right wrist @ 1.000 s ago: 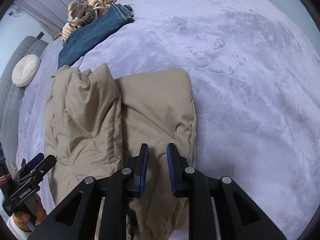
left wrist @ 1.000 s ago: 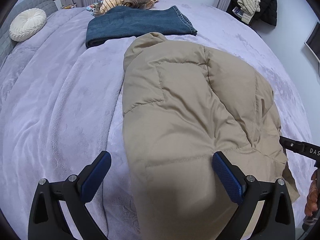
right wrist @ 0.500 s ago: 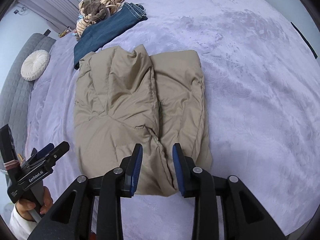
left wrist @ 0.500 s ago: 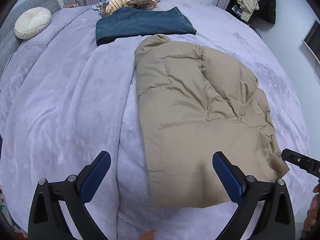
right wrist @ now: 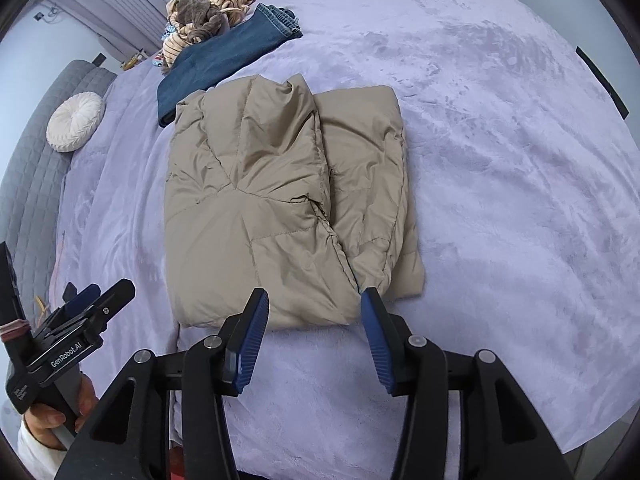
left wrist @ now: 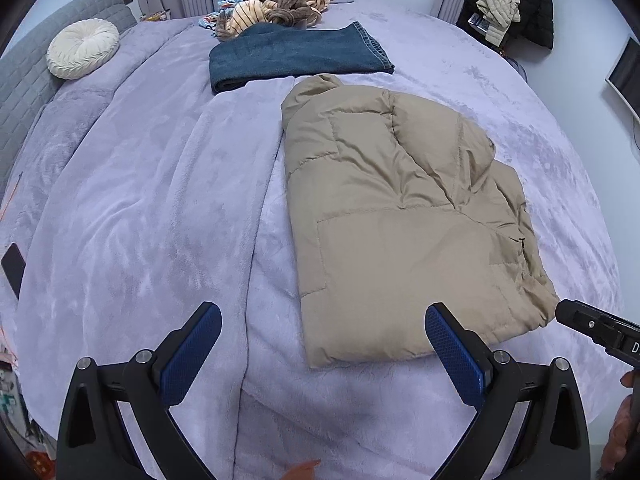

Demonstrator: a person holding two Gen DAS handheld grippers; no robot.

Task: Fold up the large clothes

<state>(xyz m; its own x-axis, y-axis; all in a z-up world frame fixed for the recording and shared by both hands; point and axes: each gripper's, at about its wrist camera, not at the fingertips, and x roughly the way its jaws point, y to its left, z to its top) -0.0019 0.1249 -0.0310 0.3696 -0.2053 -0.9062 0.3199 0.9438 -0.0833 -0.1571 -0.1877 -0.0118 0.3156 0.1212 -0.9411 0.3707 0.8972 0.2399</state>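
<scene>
A: What does the room look like?

B: A bed under a lilac plush blanket (left wrist: 132, 208) fills both views. The tan puffer jacket (left wrist: 400, 216) lies folded on it, near the middle, with folded blue jeans (left wrist: 296, 56) just past it at 12 o'clock and a heap of striped and brown clothes (left wrist: 276, 4) beyond those. A round cream cushion (left wrist: 82, 54) leans on the grey quilted headboard (left wrist: 24, 64) at 10 o'clock.

A: And the tongs?

B: The left gripper (left wrist: 322, 356) is spread wide, its blue pads (left wrist: 192, 356) holding nothing; the jacket's near hem sits just ahead of its right pad. The right gripper (right wrist: 316, 336) is also parted and empty, hovering at the near edge of the jacket (right wrist: 256, 216).

A: Does one view show more than the other?

B: The left wrist view catches dark coats hanging (left wrist: 508, 4) at 1 o'clock, a screen edge (left wrist: 624, 76) at 2 o'clock and a dark phone-like slab (left wrist: 14, 268) at 9 o'clock. The right wrist view shows the jacket's stepped fold, one panel lapped over another, plus the left gripper (right wrist: 86, 300) at 8 o'clock, with the hand (right wrist: 52, 412) holding it.
</scene>
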